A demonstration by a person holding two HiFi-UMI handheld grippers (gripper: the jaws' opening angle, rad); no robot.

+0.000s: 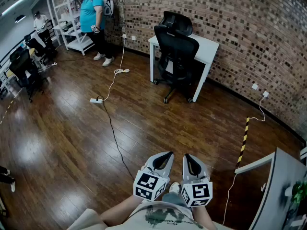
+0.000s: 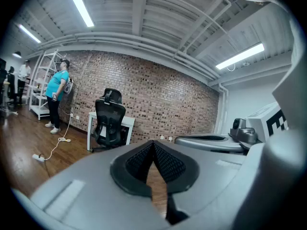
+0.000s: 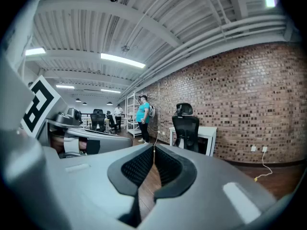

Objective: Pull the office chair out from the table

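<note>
We hold the left gripper (image 1: 165, 158) and right gripper (image 1: 188, 159) close in, side by side, jaws pressed together on nothing. Ahead, a black cable (image 1: 112, 133) crosses the wooden floor (image 1: 57, 143) to a power strip (image 1: 96, 100). Beyond, the office chair (image 1: 176, 51) sits tucked against the white table (image 1: 208, 47); a person (image 1: 90, 13) stands far left.
</note>
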